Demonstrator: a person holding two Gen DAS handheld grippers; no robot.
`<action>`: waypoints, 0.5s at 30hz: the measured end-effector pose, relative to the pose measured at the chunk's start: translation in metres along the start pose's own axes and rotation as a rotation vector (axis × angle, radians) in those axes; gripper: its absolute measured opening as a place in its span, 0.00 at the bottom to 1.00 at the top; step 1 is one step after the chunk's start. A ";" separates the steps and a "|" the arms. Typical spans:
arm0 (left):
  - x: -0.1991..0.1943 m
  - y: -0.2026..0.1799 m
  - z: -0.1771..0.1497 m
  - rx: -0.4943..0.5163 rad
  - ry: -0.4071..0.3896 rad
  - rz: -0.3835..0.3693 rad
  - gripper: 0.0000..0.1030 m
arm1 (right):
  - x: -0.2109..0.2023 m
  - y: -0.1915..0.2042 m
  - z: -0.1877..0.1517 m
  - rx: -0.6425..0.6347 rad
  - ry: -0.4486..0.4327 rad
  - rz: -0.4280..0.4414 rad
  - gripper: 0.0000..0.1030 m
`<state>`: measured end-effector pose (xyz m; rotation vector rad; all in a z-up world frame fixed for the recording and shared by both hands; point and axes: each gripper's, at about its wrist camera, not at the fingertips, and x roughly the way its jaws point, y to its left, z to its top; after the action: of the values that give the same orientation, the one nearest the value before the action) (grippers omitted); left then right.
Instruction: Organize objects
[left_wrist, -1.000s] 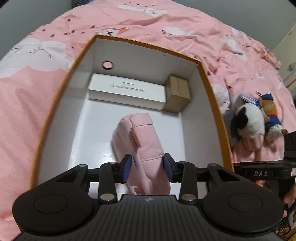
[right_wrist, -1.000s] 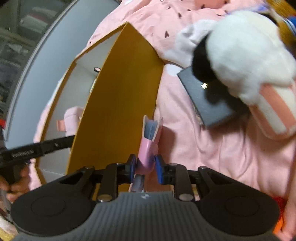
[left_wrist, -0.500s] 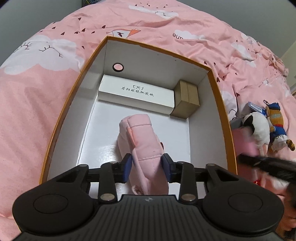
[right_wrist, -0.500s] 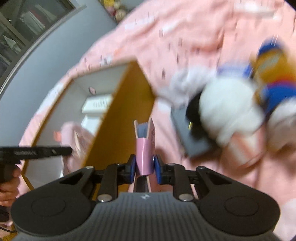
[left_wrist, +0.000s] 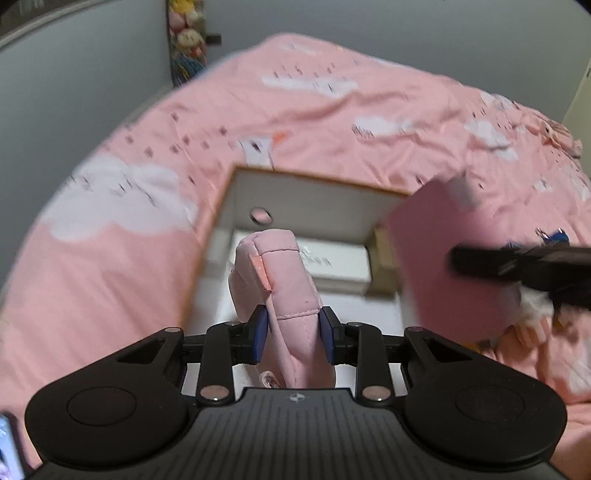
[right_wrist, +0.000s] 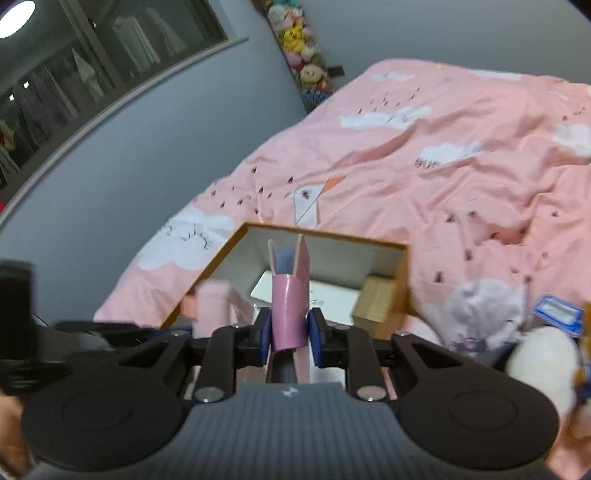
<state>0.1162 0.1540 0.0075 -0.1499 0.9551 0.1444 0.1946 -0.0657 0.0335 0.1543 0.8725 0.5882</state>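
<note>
Pink bed (left_wrist: 332, 122): one box (left_wrist: 314, 192), two claws (left_wrist: 294, 334) (right_wrist: 290, 334), each clamping one pink item.

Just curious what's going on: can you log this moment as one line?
left tool: shut on pouch | right tool: shut on pink case | both above box | bed
</note>
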 end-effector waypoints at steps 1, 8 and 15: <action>-0.001 0.002 0.002 -0.002 -0.010 0.005 0.33 | 0.002 0.006 -0.001 0.005 0.015 -0.001 0.22; 0.028 0.014 -0.001 -0.012 0.042 -0.102 0.33 | 0.071 0.003 -0.002 0.100 0.129 -0.007 0.22; 0.049 0.023 -0.007 -0.022 0.066 -0.159 0.33 | 0.097 -0.002 -0.013 0.143 0.191 -0.022 0.22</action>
<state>0.1339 0.1778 -0.0384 -0.2508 1.0031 0.0038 0.2343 -0.0161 -0.0410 0.2204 1.1015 0.5252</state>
